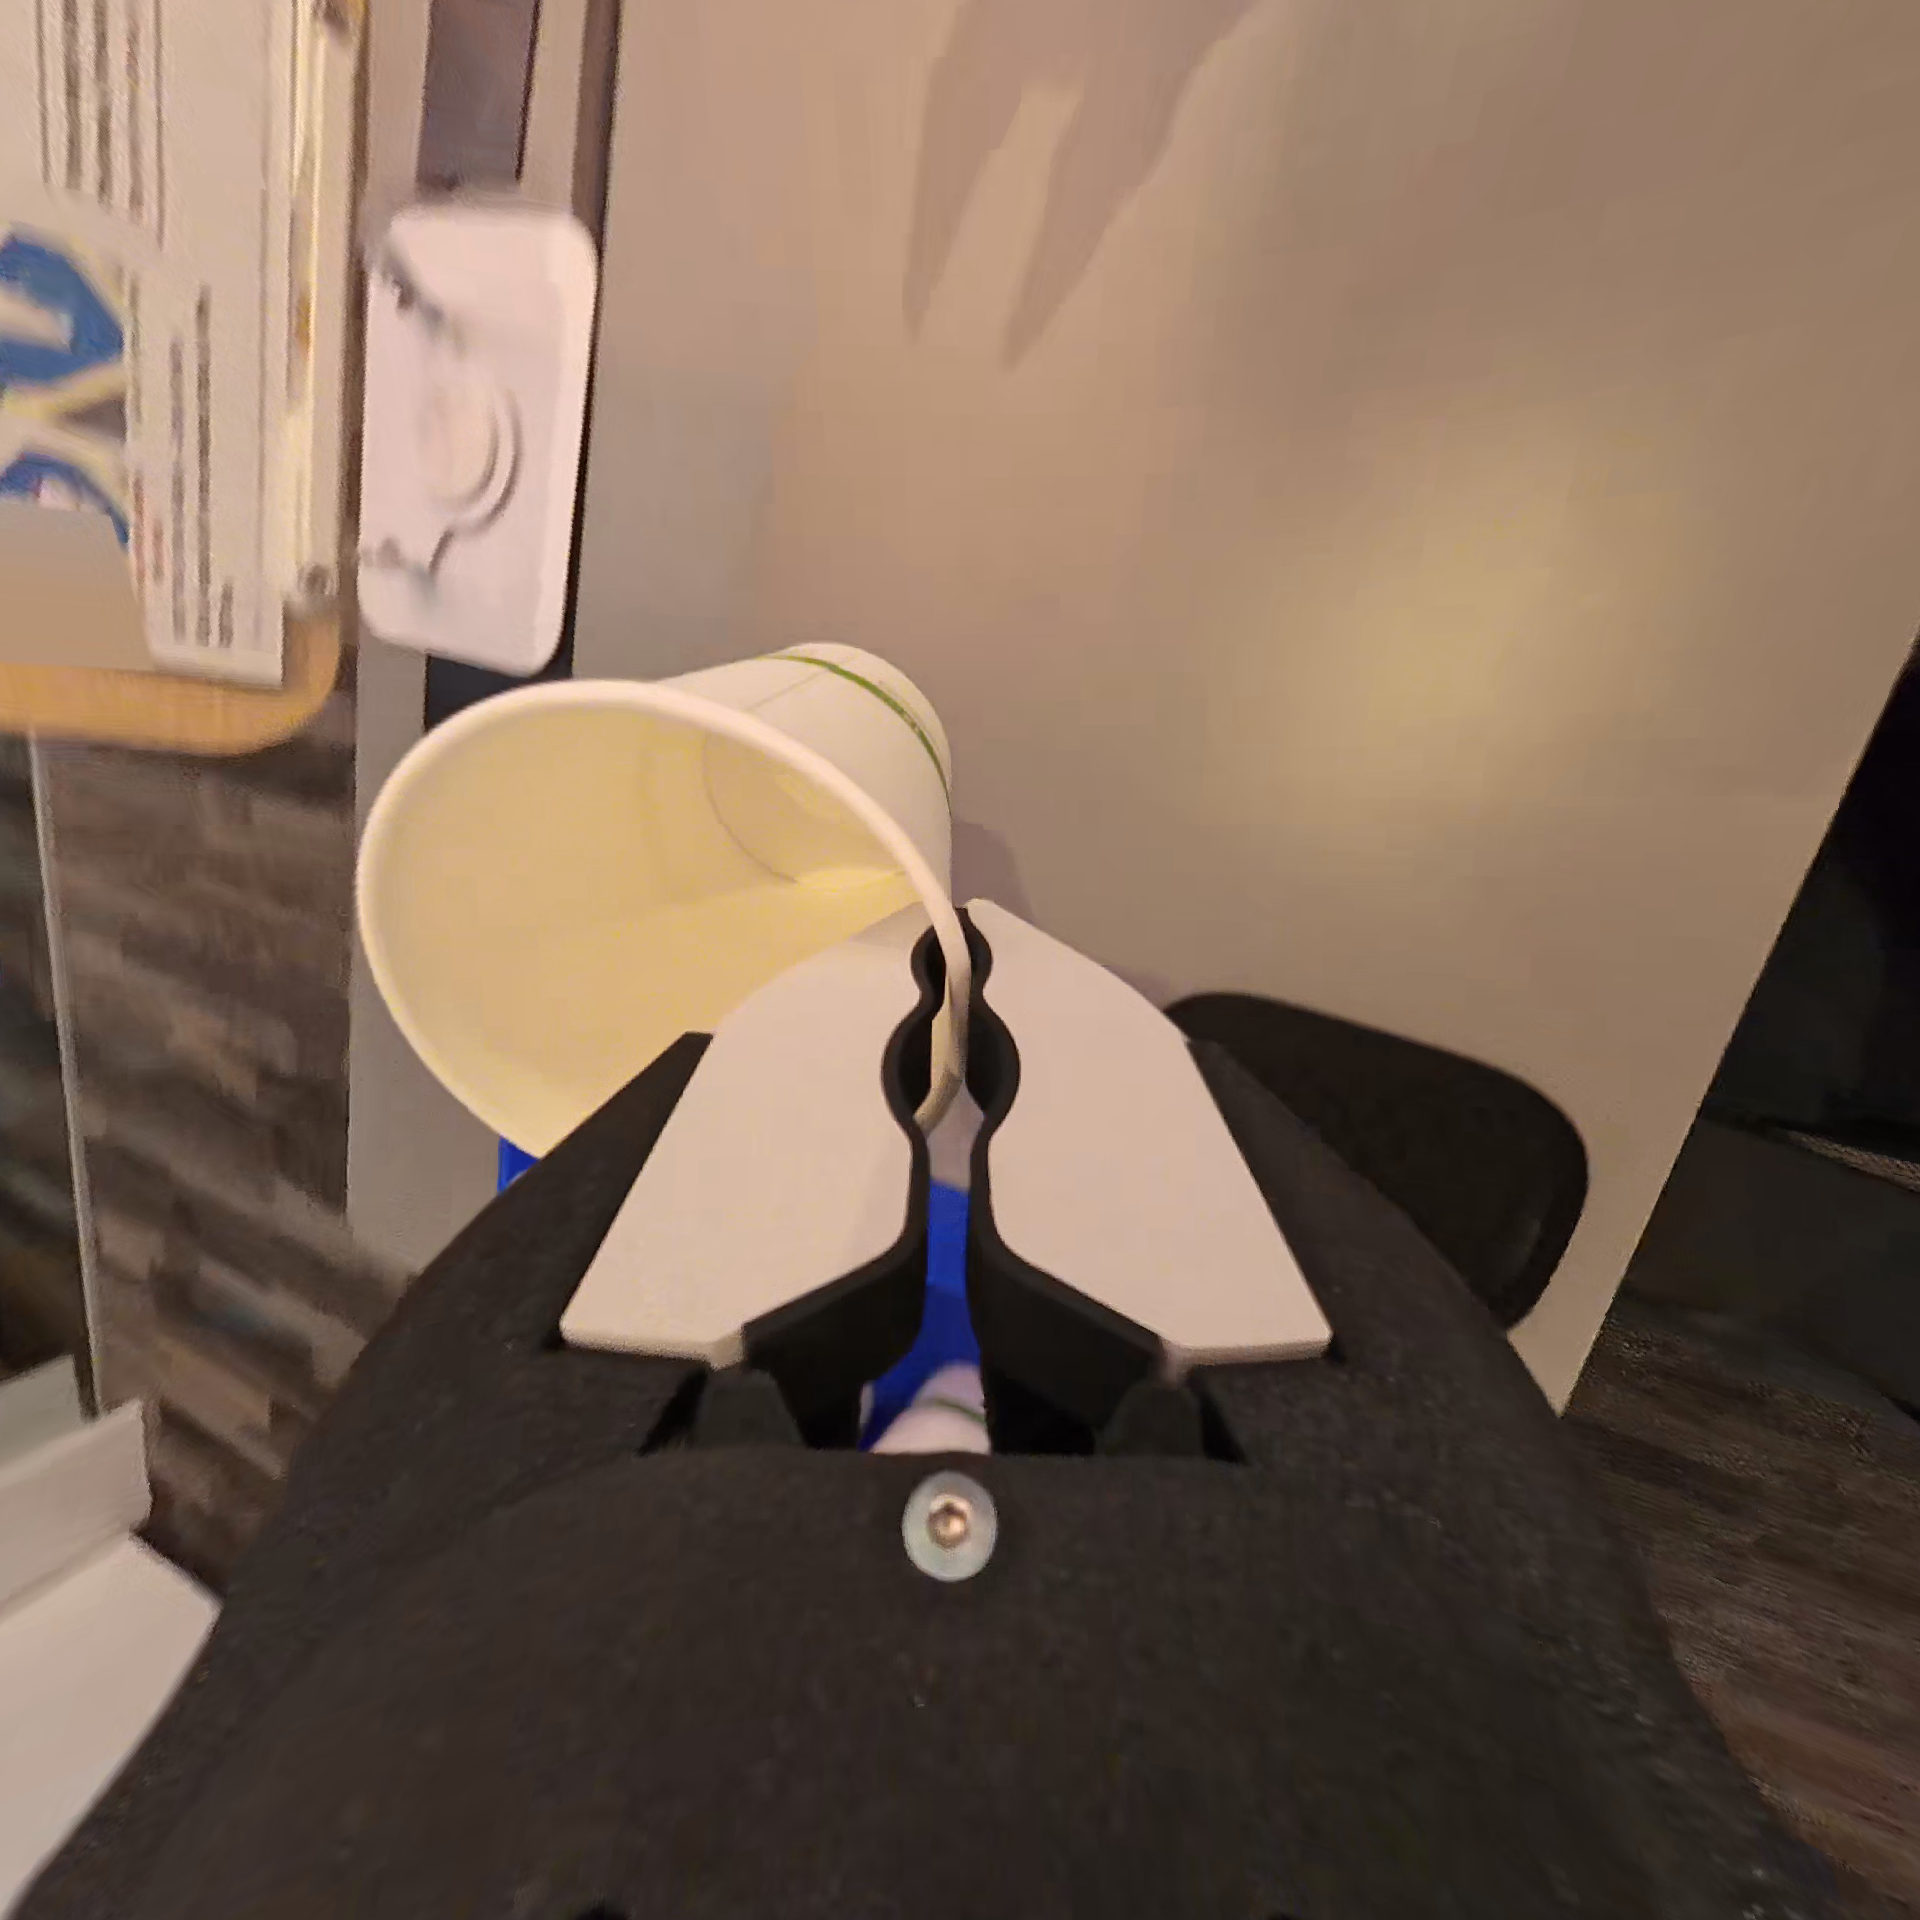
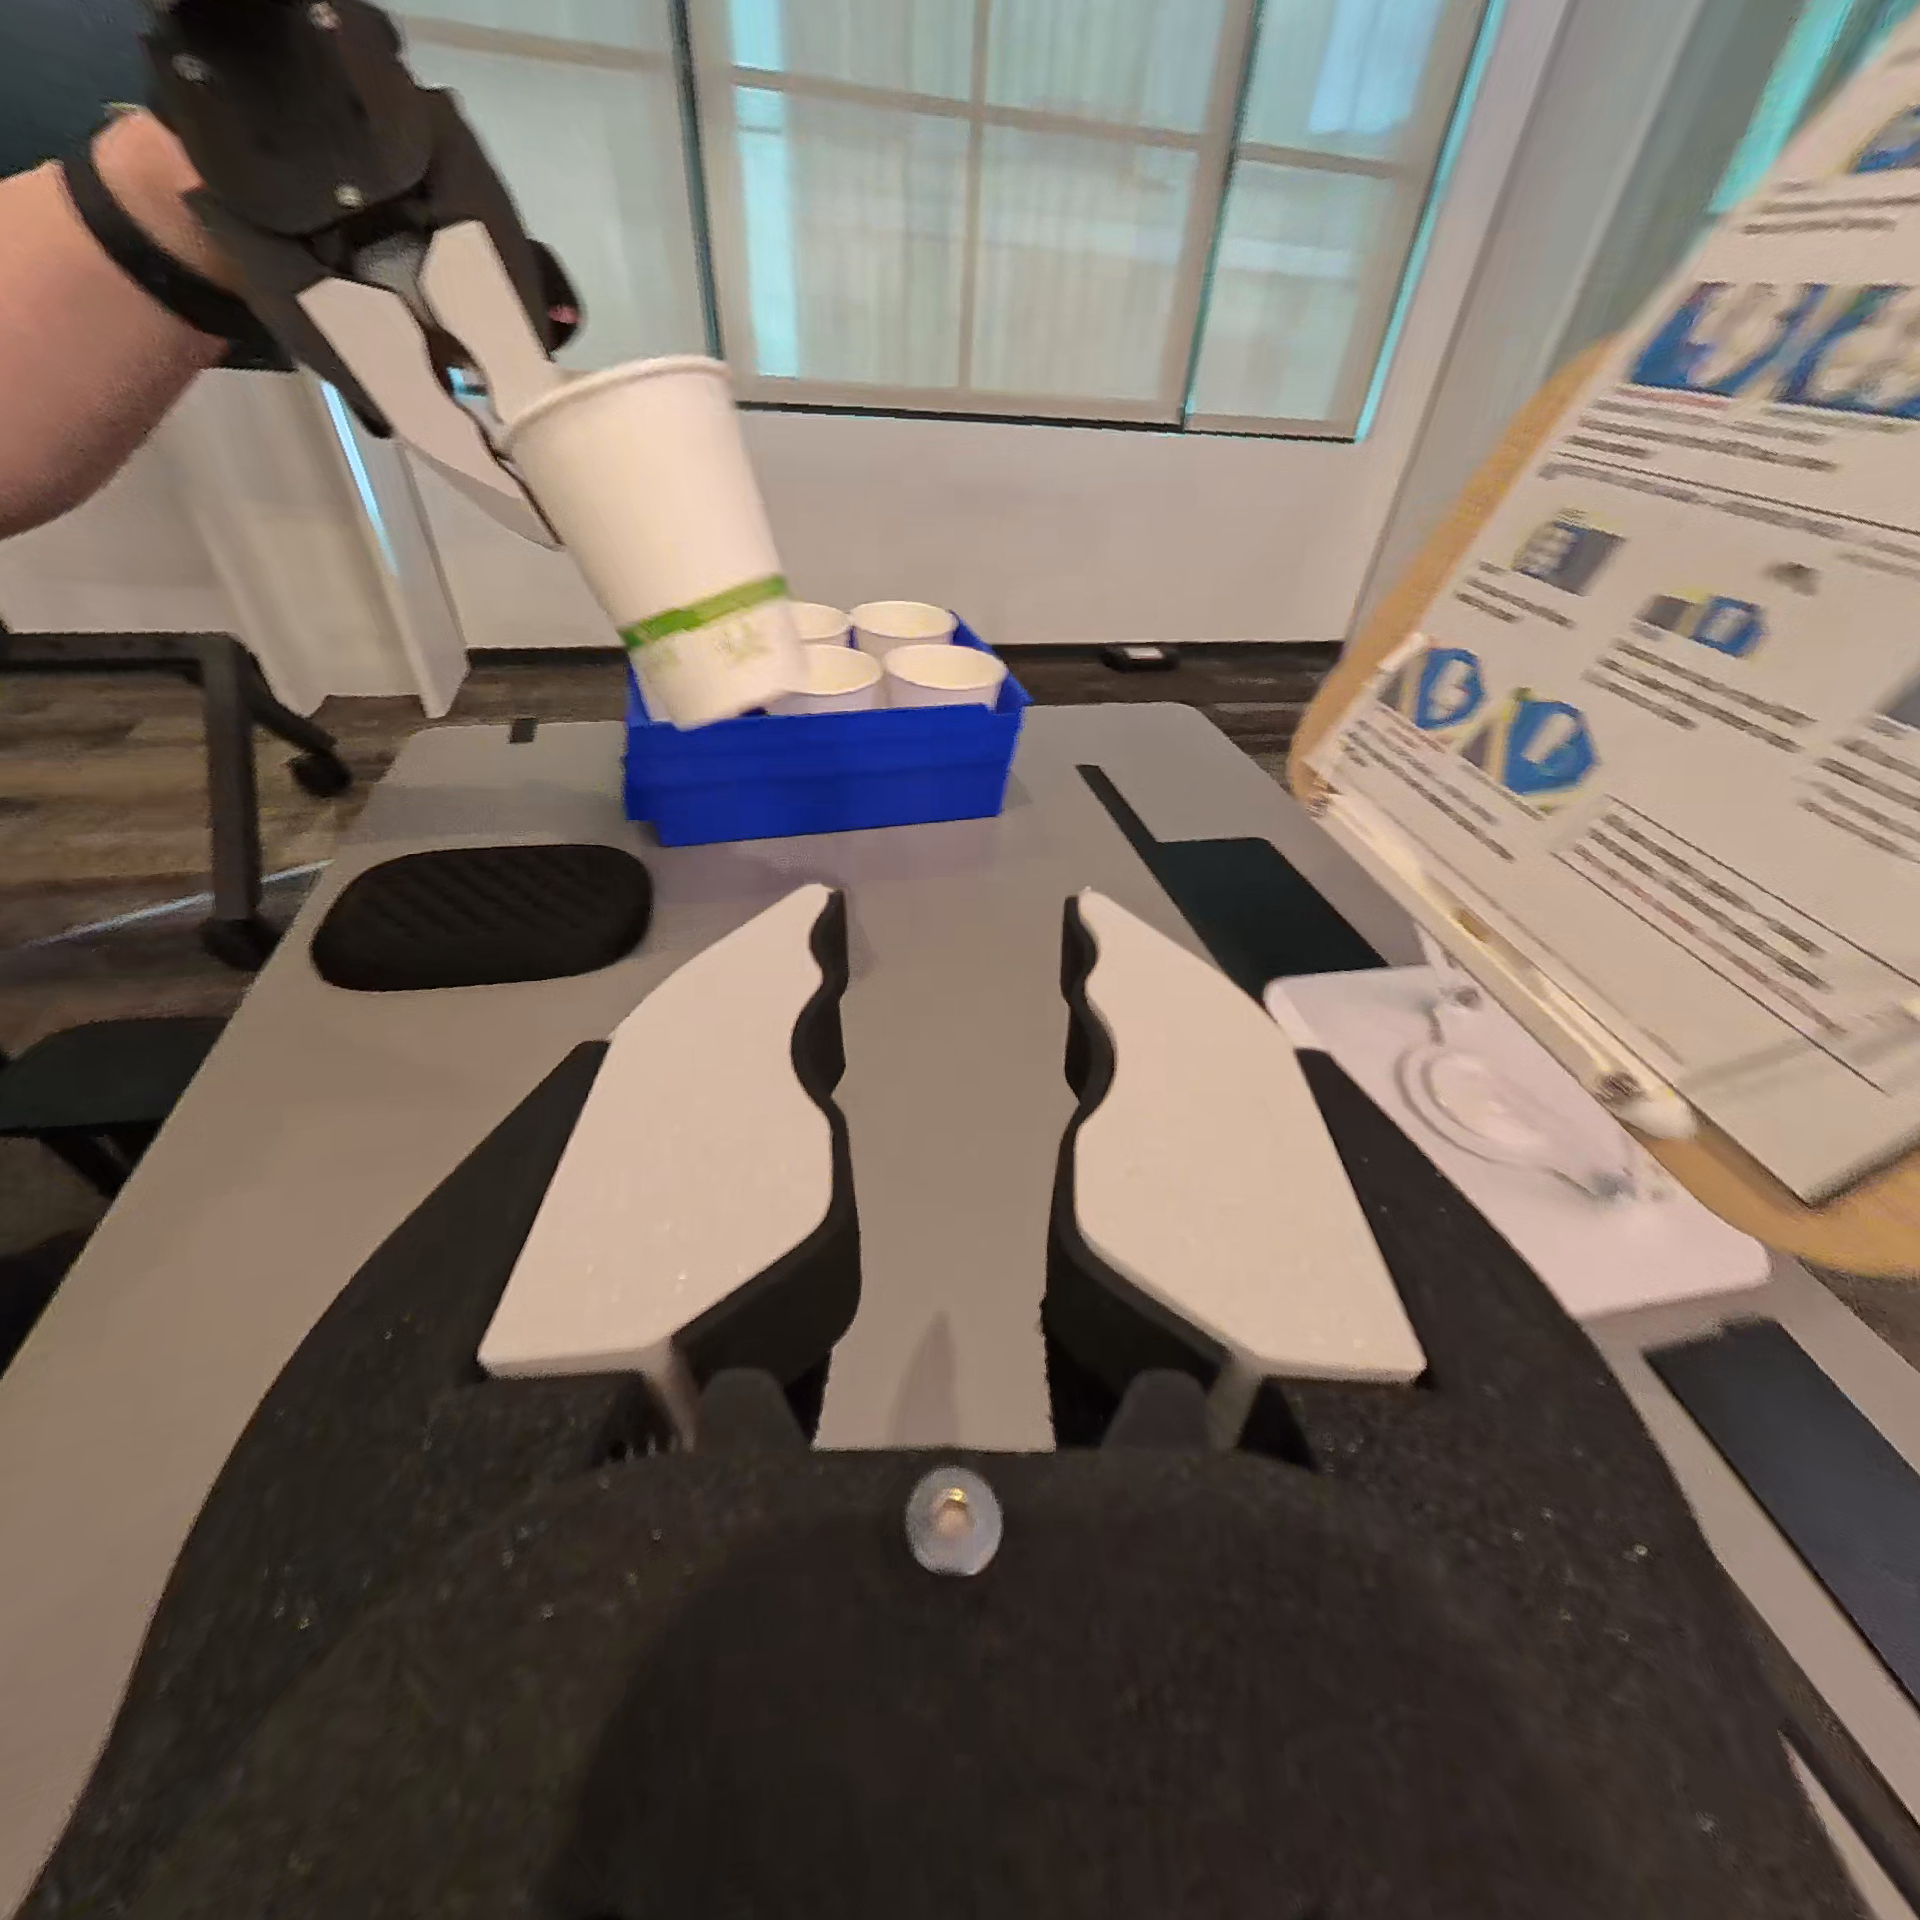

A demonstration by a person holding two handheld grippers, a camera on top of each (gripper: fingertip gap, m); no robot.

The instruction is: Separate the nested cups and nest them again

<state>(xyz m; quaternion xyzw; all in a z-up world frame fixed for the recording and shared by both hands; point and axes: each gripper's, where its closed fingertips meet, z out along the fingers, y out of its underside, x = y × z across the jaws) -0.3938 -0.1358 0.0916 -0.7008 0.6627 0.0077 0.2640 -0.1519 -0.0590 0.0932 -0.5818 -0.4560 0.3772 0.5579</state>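
1. On the left, the left gripper (image 2: pixel 506 442) is up in the air. It pinches the rim of one white paper cup (image 2: pixel 665 540) with a green band.
2. That cup tilts. Its bottom hangs just over the near left corner of the blue bin (image 2: pixel 821 769).
3. In the left wrist view, the cup (image 1: pixel 623 894) lies sideways with its open mouth toward the camera. Its rim sits tight between the two fingers of the left gripper (image 1: pixel 951 987).
4. One black pad (image 2: pixel 483 914) lies on the grey desk (image 2: pixel 312 1195), near the left edge.
5. The blue bin stands at the far middle of the desk. Four more white cups (image 2: pixel 902 627) show inside it, standing up.
6. The right gripper (image 2: pixel 954 935) is spread wide over the desk and holds nothing.
7. On the right, one poster board (image 2: pixel 1662 727) leans over a white stand (image 2: pixel 1507 1195).
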